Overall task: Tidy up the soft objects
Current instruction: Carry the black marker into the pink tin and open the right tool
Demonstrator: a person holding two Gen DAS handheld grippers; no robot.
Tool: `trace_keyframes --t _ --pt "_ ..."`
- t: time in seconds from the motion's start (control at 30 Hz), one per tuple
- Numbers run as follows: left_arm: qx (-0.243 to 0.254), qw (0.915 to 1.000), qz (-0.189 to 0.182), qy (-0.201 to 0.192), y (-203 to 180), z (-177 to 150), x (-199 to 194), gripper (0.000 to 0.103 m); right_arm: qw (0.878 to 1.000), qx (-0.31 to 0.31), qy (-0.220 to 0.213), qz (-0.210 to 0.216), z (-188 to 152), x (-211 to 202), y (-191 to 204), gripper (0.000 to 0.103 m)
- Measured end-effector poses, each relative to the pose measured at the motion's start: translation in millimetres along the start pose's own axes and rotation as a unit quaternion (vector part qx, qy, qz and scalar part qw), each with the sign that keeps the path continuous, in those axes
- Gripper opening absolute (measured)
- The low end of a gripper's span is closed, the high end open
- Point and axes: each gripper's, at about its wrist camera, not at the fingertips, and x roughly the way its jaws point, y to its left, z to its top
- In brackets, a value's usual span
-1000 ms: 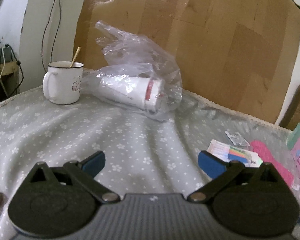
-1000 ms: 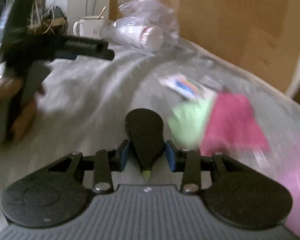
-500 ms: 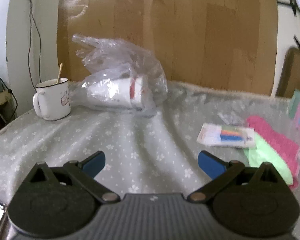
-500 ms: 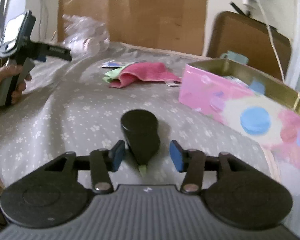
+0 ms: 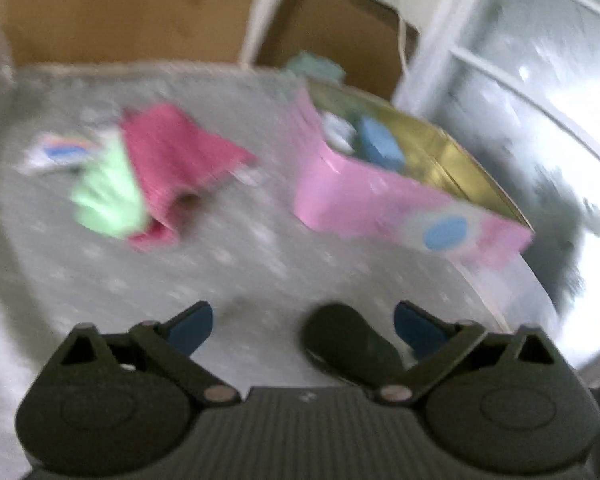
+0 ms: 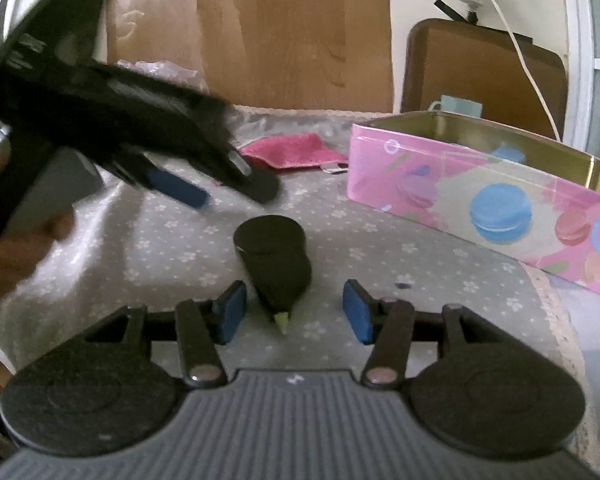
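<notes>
A pink cloth (image 5: 172, 156) lies over a light green cloth (image 5: 108, 192) on the grey flowered tablecloth; the pink cloth also shows in the right wrist view (image 6: 296, 152). A pink macaron-print tin (image 5: 384, 196) stands open to their right, also seen in the right wrist view (image 6: 480, 196), with blue and white items inside. A black cone-shaped object (image 6: 274, 262) lies on the tablecloth between my right gripper's open jaws; it also shows in the left wrist view (image 5: 348, 344). My right gripper (image 6: 294, 312) is open around it without touching. My left gripper (image 5: 300, 326) is open and empty, blurred, also visible in the right wrist view (image 6: 216, 188).
A small printed packet (image 5: 56, 152) lies left of the cloths. Brown cardboard (image 6: 292, 36) leans behind the table, a brown board (image 6: 484, 76) and a window frame stand at right. The table's right edge (image 6: 556, 320) is close to the tin.
My right gripper has opened wider and let go of the black cone. My left gripper has swung right, toward the cloths, the tin and the cone; its view is blurred.
</notes>
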Motion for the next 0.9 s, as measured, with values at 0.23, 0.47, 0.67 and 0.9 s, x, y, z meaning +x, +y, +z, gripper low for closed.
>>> trace_keyframes --t 0.23,0.47,0.67,0.9 --pt "0.05 0.9987 -0.011 -0.002 -34 0 10 0.083 0.999 -0.024 -0.043 -0.021 -1 -7 8 0.032" --pt "0.086 0.993 -0.066 -0.046 -81 54 6 0.083 0.987 -0.023 -0.114 -0.107 26 -30 -29 0.032" --pt "0.12 0.9852 -0.104 -0.065 -134 96 44 0.083 0.973 0.012 -0.128 -0.191 48 -31 -86 0.029" --pt "0.113 0.9884 -0.081 -0.061 -150 102 86 0.094 0.946 0.055 -0.109 -0.3 50 -9 -137 0.033"
